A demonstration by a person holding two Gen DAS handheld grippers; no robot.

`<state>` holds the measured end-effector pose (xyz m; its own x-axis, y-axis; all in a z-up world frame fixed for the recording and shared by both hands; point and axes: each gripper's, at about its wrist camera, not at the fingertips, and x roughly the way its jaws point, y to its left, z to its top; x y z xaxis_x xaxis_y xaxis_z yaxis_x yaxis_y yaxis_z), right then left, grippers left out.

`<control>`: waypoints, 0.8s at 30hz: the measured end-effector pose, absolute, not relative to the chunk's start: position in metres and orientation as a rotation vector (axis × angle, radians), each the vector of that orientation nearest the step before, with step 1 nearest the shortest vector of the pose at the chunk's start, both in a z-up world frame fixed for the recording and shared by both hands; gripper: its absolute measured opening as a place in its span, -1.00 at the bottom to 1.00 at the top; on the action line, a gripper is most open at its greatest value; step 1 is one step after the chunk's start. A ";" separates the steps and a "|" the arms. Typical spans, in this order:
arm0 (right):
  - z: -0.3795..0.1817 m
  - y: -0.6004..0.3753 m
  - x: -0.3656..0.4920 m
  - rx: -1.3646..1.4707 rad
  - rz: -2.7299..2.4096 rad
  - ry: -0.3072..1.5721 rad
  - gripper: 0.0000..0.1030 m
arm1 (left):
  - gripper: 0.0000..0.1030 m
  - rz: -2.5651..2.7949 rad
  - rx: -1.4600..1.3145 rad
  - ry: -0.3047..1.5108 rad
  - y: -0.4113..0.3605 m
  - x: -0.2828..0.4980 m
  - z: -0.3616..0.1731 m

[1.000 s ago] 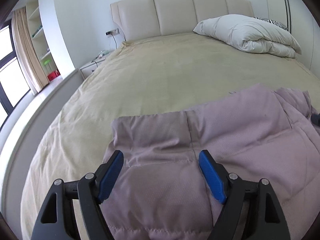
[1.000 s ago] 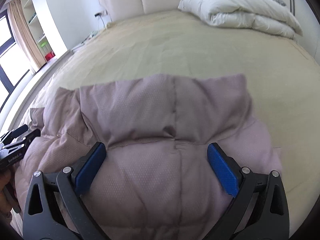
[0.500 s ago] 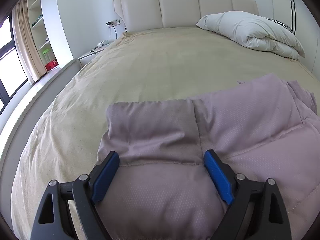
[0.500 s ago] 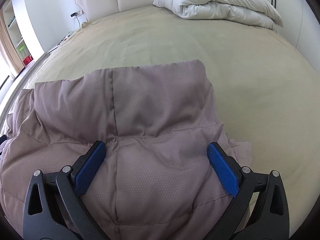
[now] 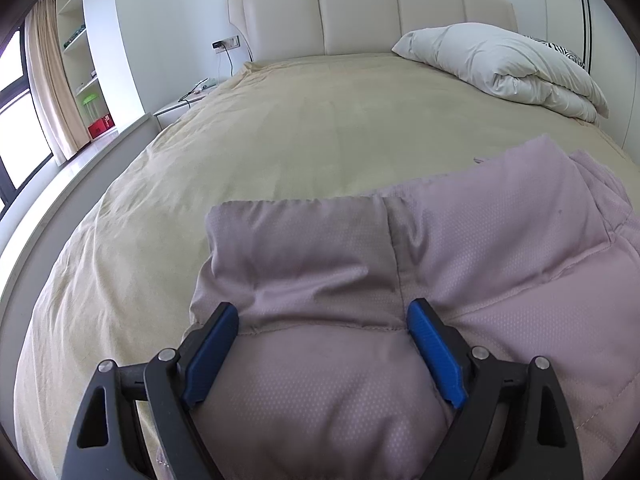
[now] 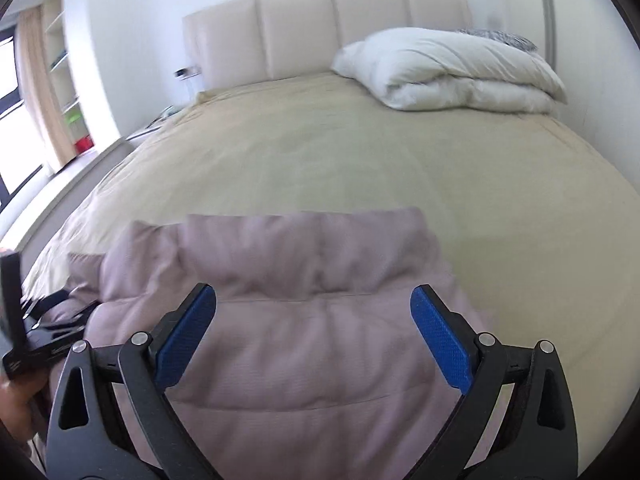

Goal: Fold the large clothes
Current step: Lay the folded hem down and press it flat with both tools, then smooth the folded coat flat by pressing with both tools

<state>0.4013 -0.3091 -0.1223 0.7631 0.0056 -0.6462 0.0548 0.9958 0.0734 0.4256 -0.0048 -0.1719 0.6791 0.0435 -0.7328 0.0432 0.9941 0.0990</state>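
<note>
A wide bed under a tan cover fills the white-walled room, backed by a cream padded headboard. A folded white duvet lies at its far right corner. Left — a nightstand, open shelves, a beige curtain beside a bright window.

A mauve quilted puffer garment lies flat and partly folded on the bed — filling the lower centre and right of the left-wrist frame, its stitched collar band toward the headboard.

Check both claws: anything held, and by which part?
Nothing held. Left claw and right claw both stand open over the pink padded jacket, pads clear of the fabric.
</note>
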 end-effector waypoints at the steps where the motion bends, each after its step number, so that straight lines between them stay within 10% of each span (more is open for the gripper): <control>1: -0.121 -0.286 0.404 0.036 0.032 0.726 0.93 | 0.74 -0.002 0.108 0.825 -0.004 0.426 -0.172; 24: -0.186 -0.209 0.436 -0.144 0.144 0.880 0.97 | 0.65 -0.026 0.014 0.845 0.003 0.400 -0.149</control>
